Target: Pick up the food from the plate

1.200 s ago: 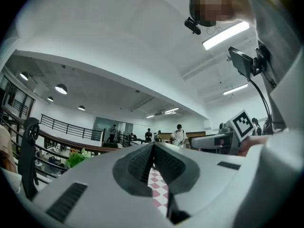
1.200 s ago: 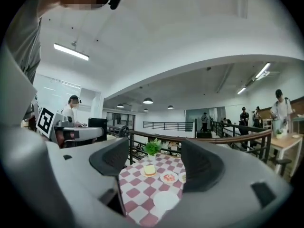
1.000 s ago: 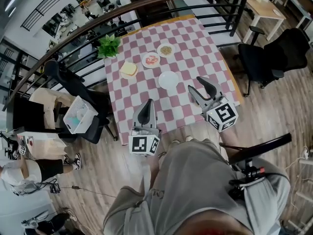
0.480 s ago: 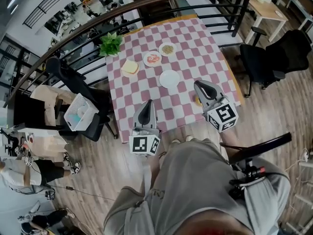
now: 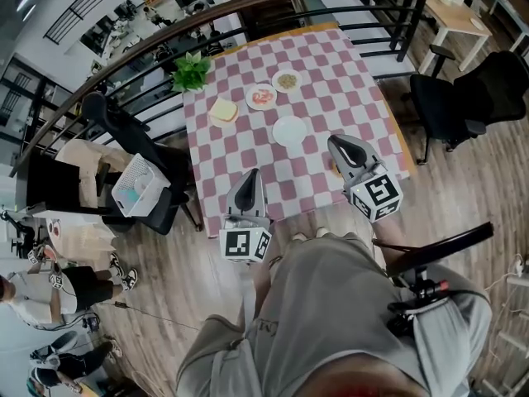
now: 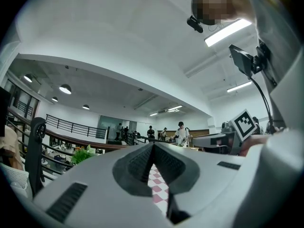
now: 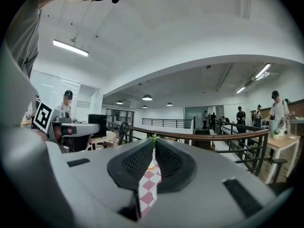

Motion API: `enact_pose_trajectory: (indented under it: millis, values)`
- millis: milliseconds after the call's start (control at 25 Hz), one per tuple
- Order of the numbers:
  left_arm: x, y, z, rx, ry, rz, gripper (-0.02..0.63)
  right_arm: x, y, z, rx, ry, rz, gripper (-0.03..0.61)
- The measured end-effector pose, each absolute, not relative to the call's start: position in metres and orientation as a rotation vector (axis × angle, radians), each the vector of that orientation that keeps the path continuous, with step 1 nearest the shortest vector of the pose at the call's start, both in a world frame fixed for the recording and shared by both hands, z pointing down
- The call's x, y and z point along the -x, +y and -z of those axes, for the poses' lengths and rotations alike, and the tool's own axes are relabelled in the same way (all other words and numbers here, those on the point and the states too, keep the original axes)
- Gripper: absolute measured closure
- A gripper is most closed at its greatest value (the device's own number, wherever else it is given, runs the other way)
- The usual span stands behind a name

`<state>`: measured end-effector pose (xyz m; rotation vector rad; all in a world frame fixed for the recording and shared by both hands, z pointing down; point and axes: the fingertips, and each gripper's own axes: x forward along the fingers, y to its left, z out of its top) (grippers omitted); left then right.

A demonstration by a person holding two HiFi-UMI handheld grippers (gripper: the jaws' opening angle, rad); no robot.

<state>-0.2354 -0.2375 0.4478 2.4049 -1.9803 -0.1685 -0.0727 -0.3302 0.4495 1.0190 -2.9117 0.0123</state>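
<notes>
**Pink-and-white counter, food sits on its plates**

Pink and white squares cover the counter [image 5: 331, 73] in front of me. It stands on a wood floor beside a dark railing [image 5: 149, 40], with a green plant [image 5: 191, 73] at its far left corner.

Three plates with food sit together on the far left part of the counter. The bread [image 5: 222, 110] is the one furthest left. To its right is a plate of red food [image 5: 262, 97], and a little plate of brown food [image 5: 287, 80] is next to that. A bare white plate [image 5: 290, 131] lies nearer to me, with nothing on it. I think the plates are set close together so one reach can get to any of them.

My left hand-held gripper [image 5: 250, 174] is at the near edge of the counter. Its jaws are closed together, and nothing is between them. My right hand-held gripper [image 5: 337, 143] is over the near right part, and it is closed and empty too. Both are well apart from the food.

I hold both of them level, pointing across the counter to the far side. I think that keeps the plates straight ahead of them. With jaws shut like this, neither one could fit round a piece of food.

All the food I can see lies on its plates. I cannot tell if the bare plate ever had any.
</notes>
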Motion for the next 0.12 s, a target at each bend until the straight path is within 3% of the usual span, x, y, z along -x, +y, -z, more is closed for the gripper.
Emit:
enact_pose_trajectory:
  millis: [120]
  values:
    - [0.2352, -0.2356, -0.4497, -2.399, -1.984, 0.163, 0.605, 0.0728, -0.3284, -0.4492, -1.014, -2.915, -0.010, 0.551]
